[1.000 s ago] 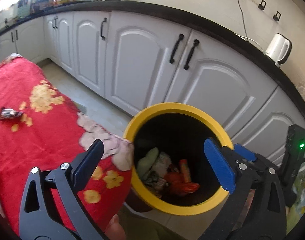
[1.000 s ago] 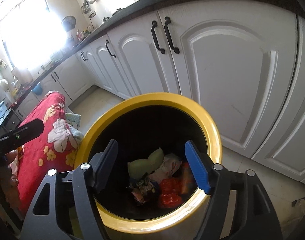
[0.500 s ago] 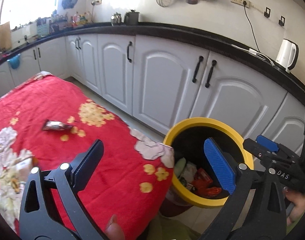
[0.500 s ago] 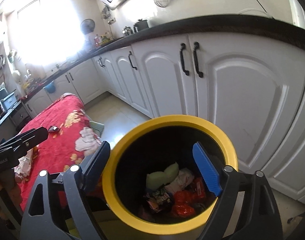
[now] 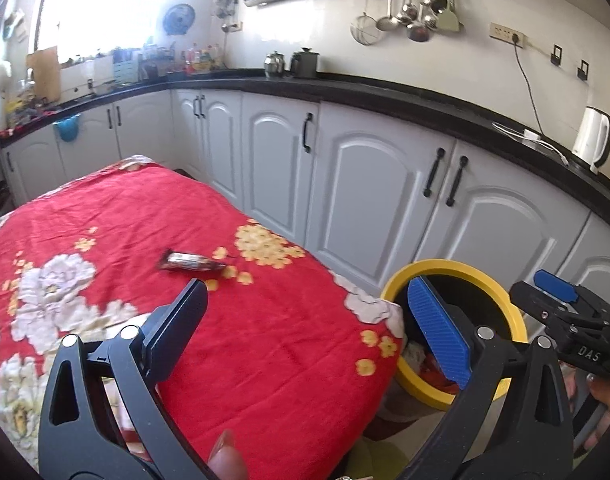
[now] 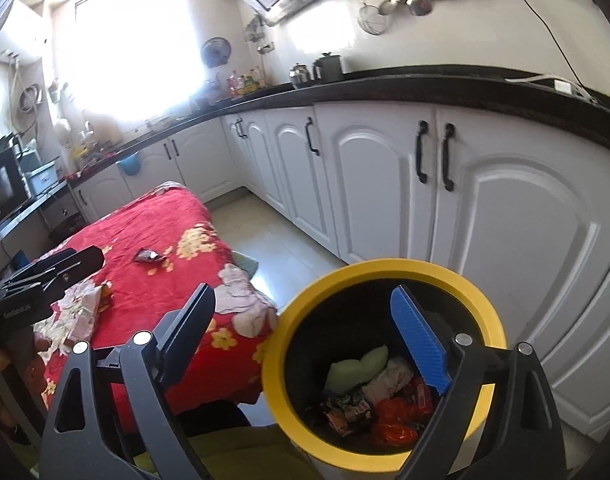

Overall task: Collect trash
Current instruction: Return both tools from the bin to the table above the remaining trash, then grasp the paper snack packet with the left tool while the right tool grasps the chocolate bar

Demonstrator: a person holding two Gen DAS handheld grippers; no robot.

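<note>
- Left gripper (image 5: 305, 320) was released, jaws spread wide and nothing between them; it stood over the near part of the red floral cloth (image 5: 105, 220)
- Right gripper (image 6: 305, 340) was likewise released and empty, positioned above the mouth of the yellow-rimmed bin (image 6: 425, 268)
- The bin stood on the floor just beside the corner of the cloth-covered table, in front of the white cabinets (image 6: 525, 220); it already held a pile of wrappers (image 6: 365, 400), among them pale green, white and red pieces
- One dark foil wrapper (image 5: 191, 262) lay flat on the cloth, beyond the left gripper's fingertips and well apart from the bin; the right view showed it too, small and far off
- Further pale packaging (image 6: 85, 308) lay near the left edge of the cloth in the right view; whether it was trash could not be told
- Judgement: the step in hand was the reach for the dark wrapper, and the left gripper was the better placed for it
- Recommended practice: bring the jaws down across the wrapper's narrow width, not along its length, as the flat foil offered little to bite on
- Press the lower finger lightly into the cloth so the soft pile lets it slip under the foil
- Risk noted: closing too deep could pinch the cloth and drag it with the wrapper
- Confirm a firm hold before carrying across to the bin, since light foil could slip out on the way
</note>
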